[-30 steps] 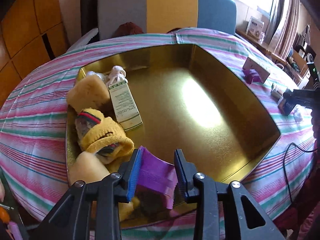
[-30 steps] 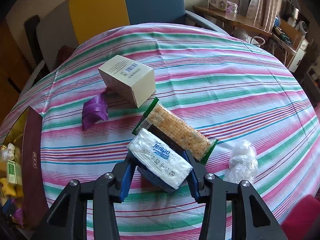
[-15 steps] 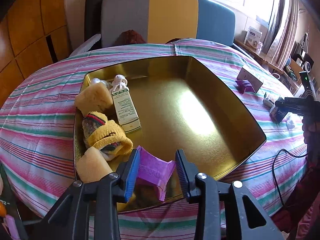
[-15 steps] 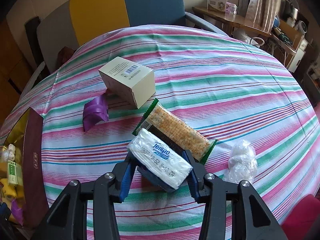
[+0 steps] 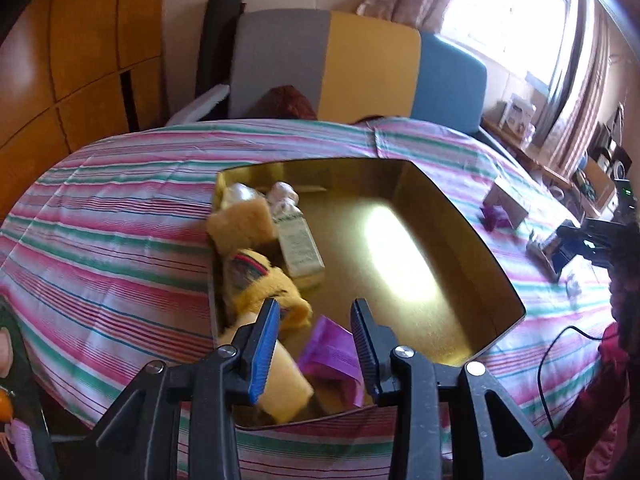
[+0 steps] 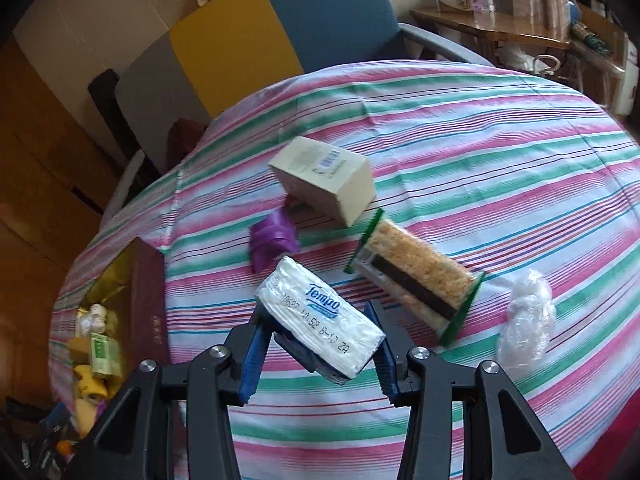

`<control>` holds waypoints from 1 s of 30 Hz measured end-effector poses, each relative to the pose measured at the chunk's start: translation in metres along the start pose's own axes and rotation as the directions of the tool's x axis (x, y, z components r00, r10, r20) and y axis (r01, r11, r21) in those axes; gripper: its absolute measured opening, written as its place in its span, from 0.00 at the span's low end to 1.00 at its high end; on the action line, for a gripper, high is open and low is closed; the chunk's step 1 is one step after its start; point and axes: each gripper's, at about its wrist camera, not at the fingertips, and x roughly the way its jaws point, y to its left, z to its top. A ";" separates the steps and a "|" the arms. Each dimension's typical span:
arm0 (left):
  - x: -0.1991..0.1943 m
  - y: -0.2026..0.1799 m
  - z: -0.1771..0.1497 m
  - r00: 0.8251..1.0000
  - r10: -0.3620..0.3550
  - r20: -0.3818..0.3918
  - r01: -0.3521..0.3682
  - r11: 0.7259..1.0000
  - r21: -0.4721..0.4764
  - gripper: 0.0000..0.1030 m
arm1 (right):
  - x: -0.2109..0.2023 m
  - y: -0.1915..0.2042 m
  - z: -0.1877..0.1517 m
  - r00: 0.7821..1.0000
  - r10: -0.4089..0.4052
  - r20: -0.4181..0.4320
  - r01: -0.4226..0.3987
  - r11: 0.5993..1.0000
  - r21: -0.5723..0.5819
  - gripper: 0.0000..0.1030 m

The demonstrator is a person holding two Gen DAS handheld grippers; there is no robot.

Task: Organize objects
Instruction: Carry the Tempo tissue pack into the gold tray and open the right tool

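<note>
Right gripper (image 6: pixel 320 354): jaws pinching a white Tempo tissue pack (image 6: pixel 320 320), which sits crosswise between the blue pads and is lifted clear of the striped tablecloth (image 6: pixel 480 152). Just beyond the pack on the right lies a cracker packet with green ends (image 6: pixel 416 276), flat on the cloth. To its right, a crumpled clear plastic wrap (image 6: pixel 526 316), apart from the packet. Beyond the pack on the left, a folded purple item (image 6: pixel 272 238), and just behind it a cream carton with a barcode (image 6: pixel 326 180), tilted on one edge and touching the far end of the cracker packet. At far left of this view, the dark red outer wall of the gold tray (image 6: pixel 148 300) with yellow items inside.

Left gripper (image 5: pixel 314 344): jaws spread, nothing between the pads. It hangs above the near corner of the gold tray (image 5: pixel 460 232). Below the gap, lying inside the tray, a purple packet (image 5: pixel 332 354), clear of both pads. Below the left finger, a pale yellow sponge block (image 5: pixel 286 388). Further in along the tray's left wall: a yellow knitted sock with a dark striped cuff (image 5: pixel 264 284), a green-and-white carton (image 5: pixel 300 246), another yellow sponge (image 5: pixel 242 226), and small white items (image 5: pixel 282 194) at the far corner. The rest of the tray floor is bare gold. At the right edge, the right gripper is seen over the cloth
</note>
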 end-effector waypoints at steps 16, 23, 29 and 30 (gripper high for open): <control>-0.004 0.030 -0.009 1.000 -0.012 -0.004 0.011 0.997 -0.077 0.36 | 0.036 0.258 -0.106 0.874 0.185 -0.450 -0.420 0.754 -0.506 0.46; -0.005 0.034 -0.010 1.000 -0.020 -0.005 0.019 0.995 -0.093 0.36 | 0.096 0.277 -0.119 0.869 0.128 -0.478 -0.372 0.805 -0.461 0.70; 0.000 0.033 -0.011 1.000 -0.020 -0.024 0.018 0.996 -0.092 0.36 | 0.098 0.268 -0.108 0.903 0.155 -0.401 -0.332 0.846 -0.419 0.83; 0.001 0.033 -0.011 0.999 -0.021 -0.024 0.019 0.996 -0.092 0.36 | 0.096 0.265 -0.103 0.915 0.157 -0.371 -0.315 0.854 -0.415 0.87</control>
